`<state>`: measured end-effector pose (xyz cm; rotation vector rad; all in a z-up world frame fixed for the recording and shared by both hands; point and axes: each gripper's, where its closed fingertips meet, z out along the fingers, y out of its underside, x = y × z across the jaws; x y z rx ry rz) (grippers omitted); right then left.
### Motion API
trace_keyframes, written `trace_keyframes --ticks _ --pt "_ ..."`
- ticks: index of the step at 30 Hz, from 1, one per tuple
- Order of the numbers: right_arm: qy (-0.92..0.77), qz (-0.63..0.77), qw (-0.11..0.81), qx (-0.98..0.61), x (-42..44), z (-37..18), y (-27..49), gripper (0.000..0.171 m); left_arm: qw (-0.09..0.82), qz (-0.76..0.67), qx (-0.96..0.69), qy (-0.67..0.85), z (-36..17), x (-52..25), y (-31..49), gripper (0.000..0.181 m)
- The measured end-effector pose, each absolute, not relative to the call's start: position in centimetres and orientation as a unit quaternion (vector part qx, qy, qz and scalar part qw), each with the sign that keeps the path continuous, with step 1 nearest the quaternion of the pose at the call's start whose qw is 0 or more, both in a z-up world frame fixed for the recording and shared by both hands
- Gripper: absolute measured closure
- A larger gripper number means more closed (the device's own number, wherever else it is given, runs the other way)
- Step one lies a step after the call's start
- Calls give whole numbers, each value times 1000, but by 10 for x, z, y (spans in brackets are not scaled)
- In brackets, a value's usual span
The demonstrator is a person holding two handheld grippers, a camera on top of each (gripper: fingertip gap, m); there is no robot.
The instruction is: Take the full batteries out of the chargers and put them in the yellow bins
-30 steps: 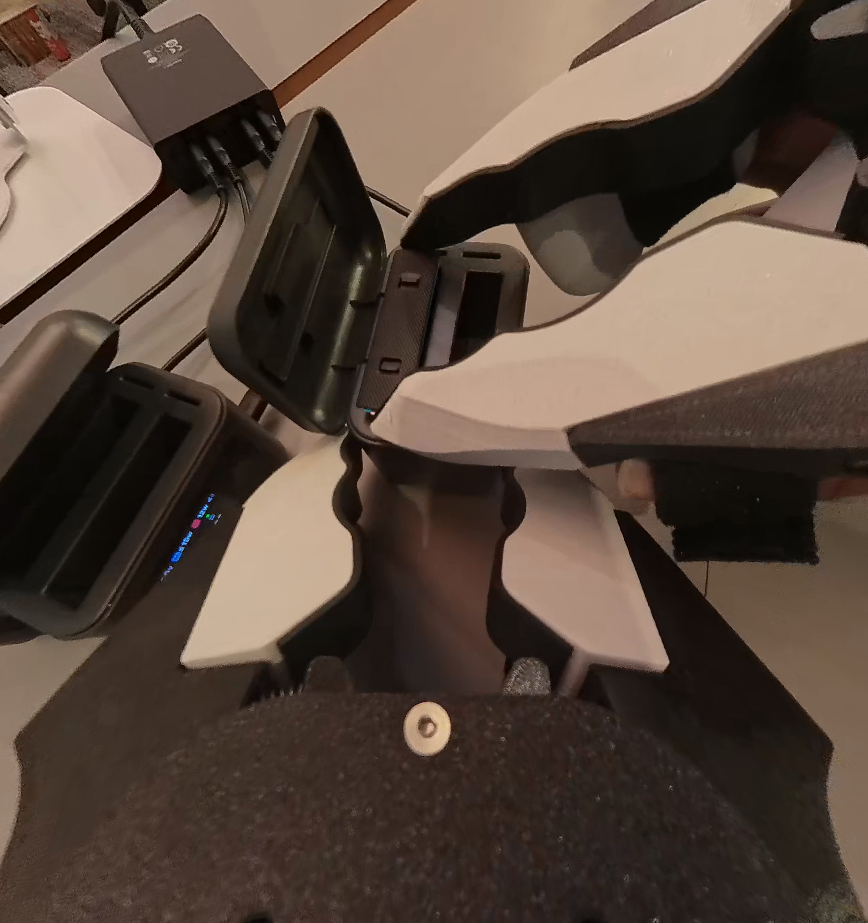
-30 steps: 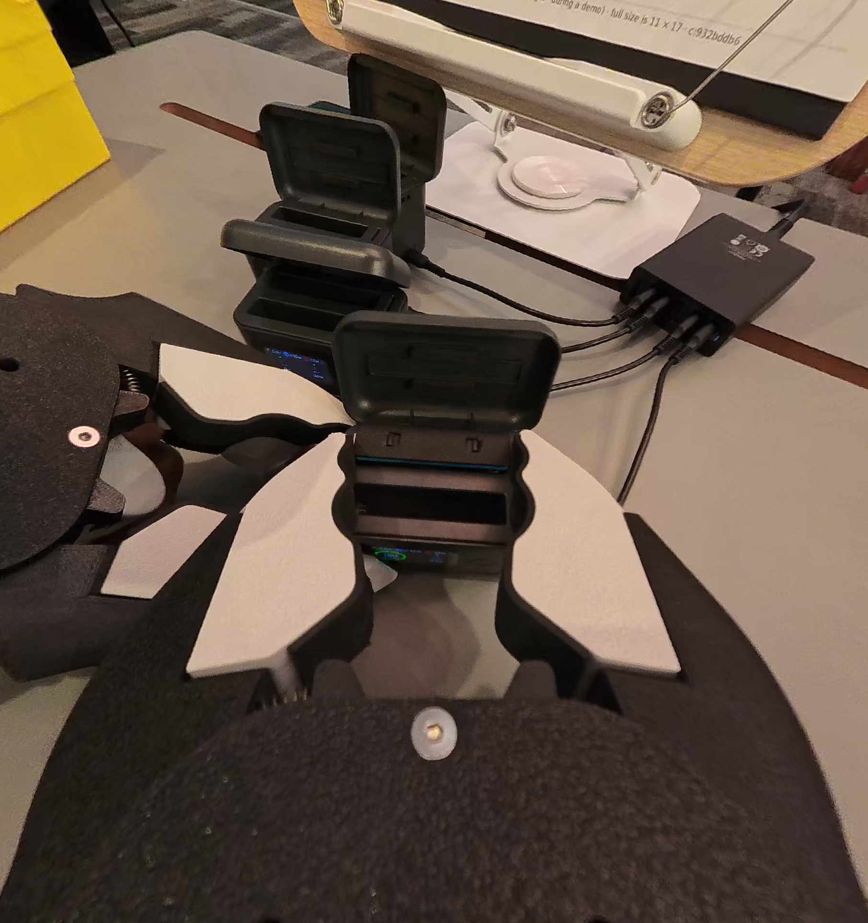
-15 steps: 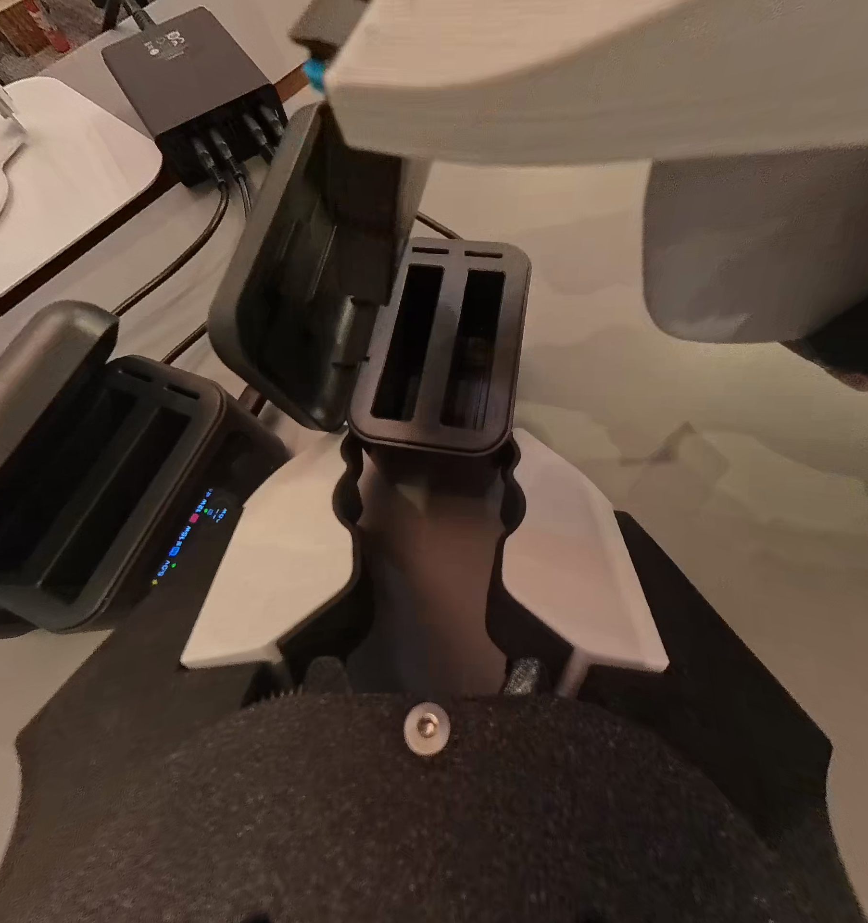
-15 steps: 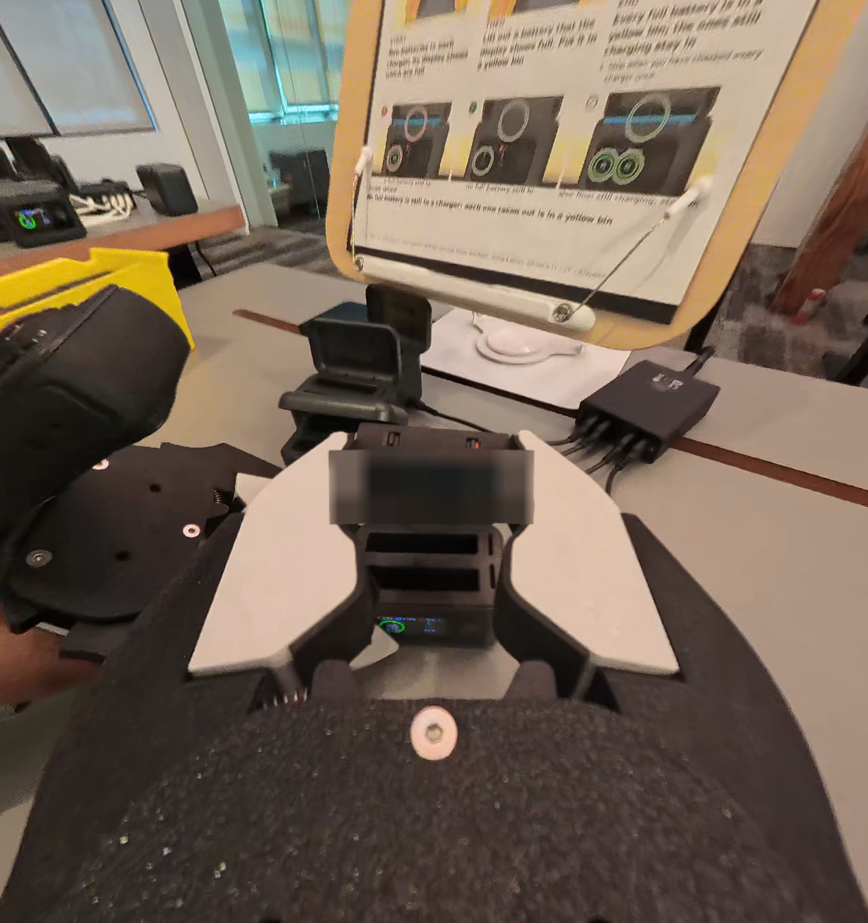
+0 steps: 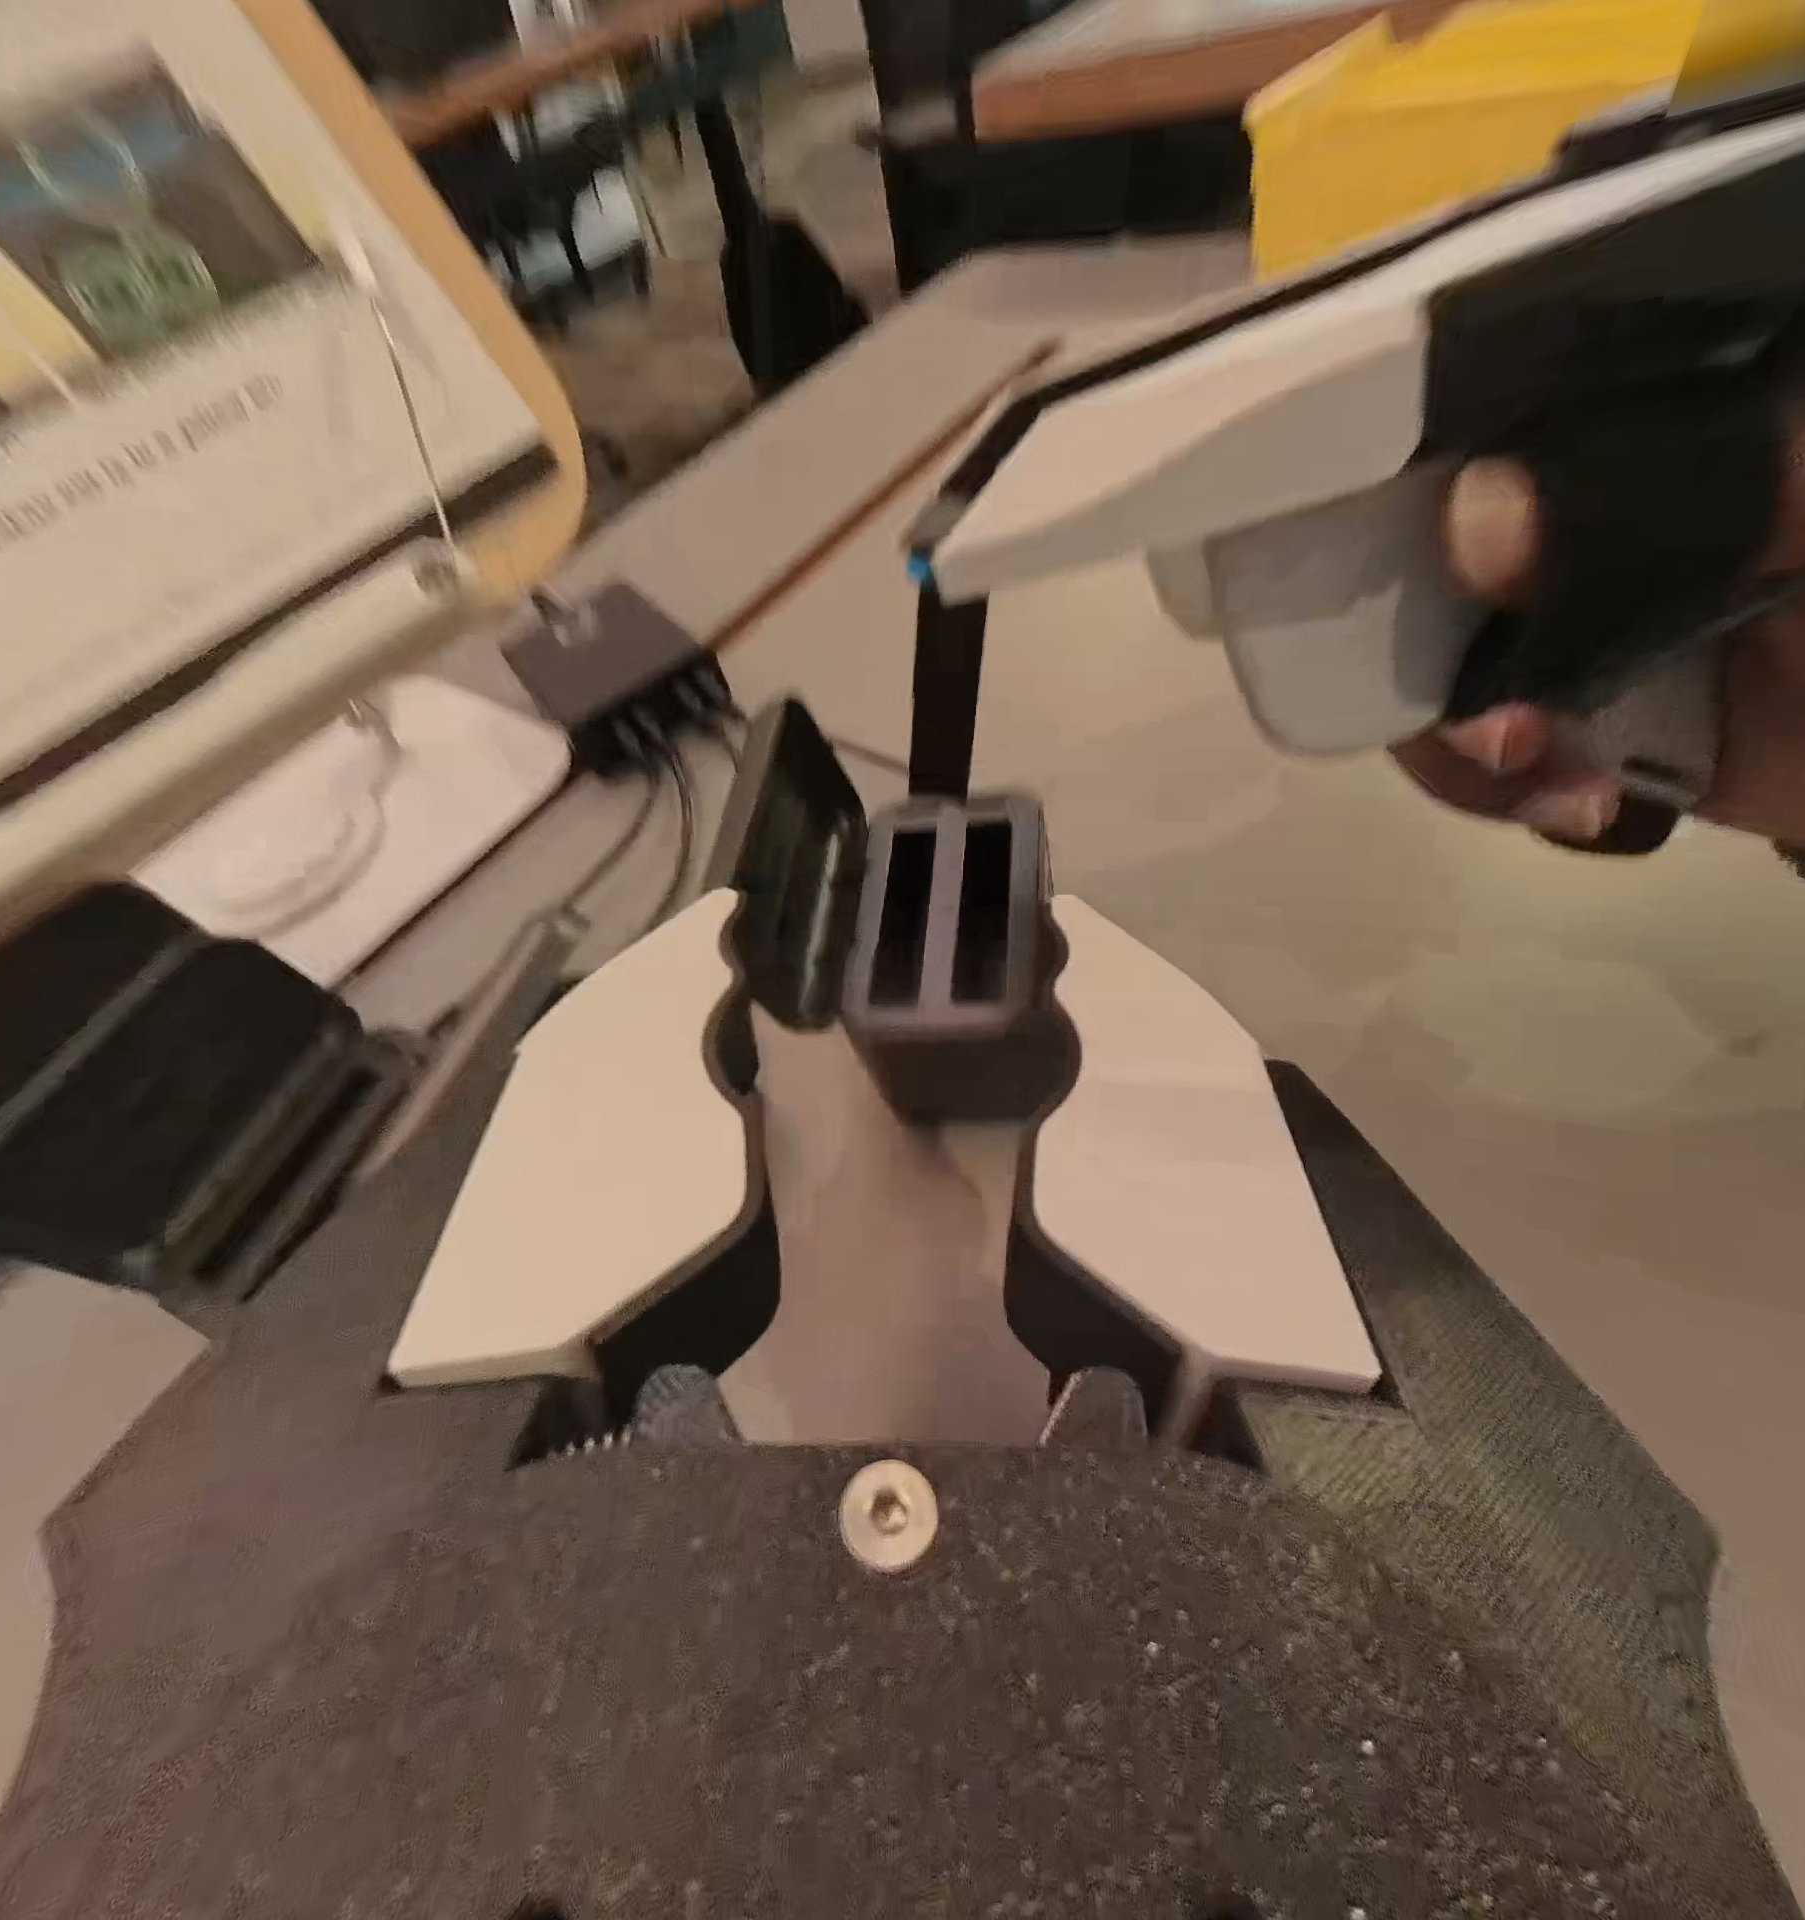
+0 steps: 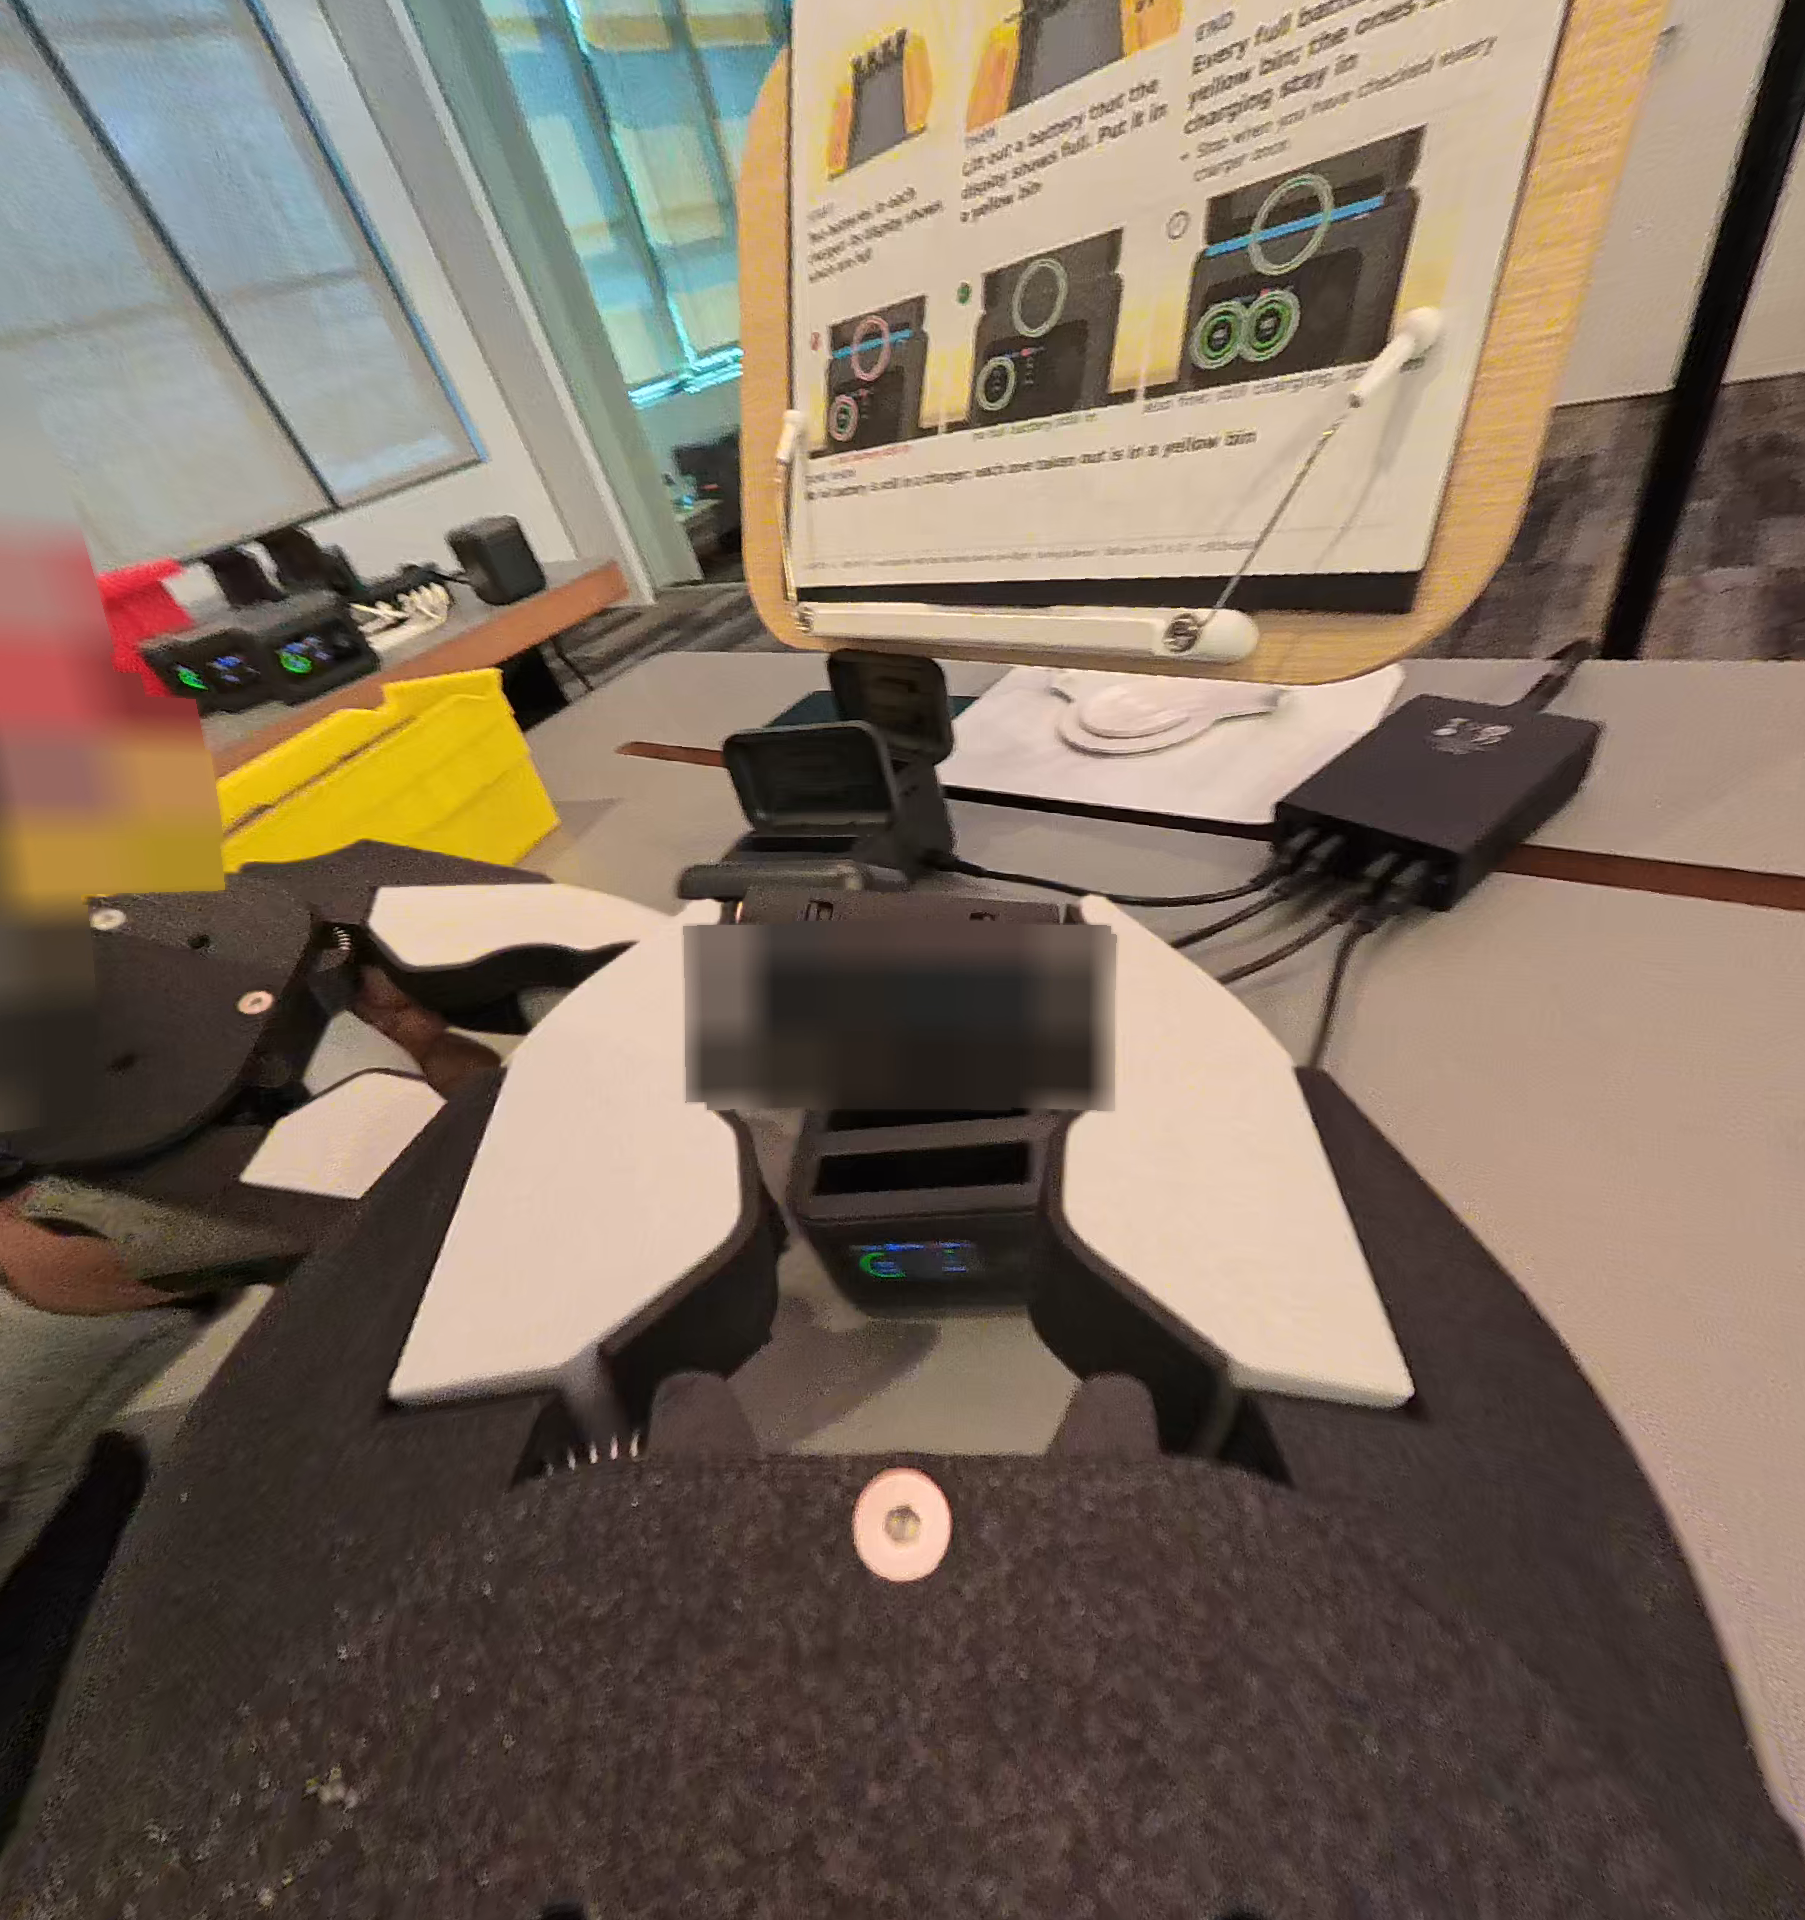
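My right gripper (image 6: pixel 898 997) is shut on a black battery (image 6: pixel 877 914) with a blue end and holds it upright above the near charger (image 6: pixel 919 1216). Both of this charger's slots are empty, its lid is open and its display is lit. In the left wrist view the battery (image 5: pixel 945 686) hangs from the right gripper (image 5: pixel 965 540), clear of the charger (image 5: pixel 945 956). My left gripper (image 5: pixel 890 925) is open, and the charger lies a little beyond its fingertips. A yellow bin (image 6: pixel 389 769) stands on the table at the left and also shows in the left wrist view (image 5: pixel 1397 145).
More open chargers (image 6: pixel 825 810) stand behind the near one, and one is close on the left (image 5: pixel 150 1091). A black power hub (image 6: pixel 1438 790) with cables sits at the right. An instruction board on a white stand (image 6: pixel 1137 312) stands at the back of the table. The grippers' ends are close to 7 cm from one another.
My right gripper has lifted the battery higher, fully out of the charger. My left gripper has pulled back from the charger and tilted up.
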<state>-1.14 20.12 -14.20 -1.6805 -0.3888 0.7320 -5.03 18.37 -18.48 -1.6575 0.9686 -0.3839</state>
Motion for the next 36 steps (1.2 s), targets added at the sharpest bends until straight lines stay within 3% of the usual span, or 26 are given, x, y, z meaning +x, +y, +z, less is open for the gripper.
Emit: trace_keyframes --ticks 4,7,11,17,21,28,33,36 --pt "-158 392 562 -711 -29 -133 185 113 625 -124 -647 419 -165 -40 180 143" --pt "-149 438 538 -704 -39 -127 175 113 649 -122 -630 408 -158 -39 178 166" --pt "-162 453 538 -692 -41 -122 171 113 647 -161 -628 402 -153 -38 173 170" --pt "-385 395 539 -636 -40 -123 153 113 605 -281 -599 444 -156 -32 150 170" --pt "-517 336 503 -605 -25 -141 129 128 556 -324 -585 493 -167 -23 129 170" --pt "-582 309 453 -600 -22 -162 111 152 499 -331 -584 548 -189 -12 111 170" --pt "-596 303 433 -605 -18 -166 107 156 499 -340 -580 547 -189 -9 109 169" --pt "-591 289 448 -605 -12 -155 110 157 521 -345 -581 521 -181 -10 116 155"
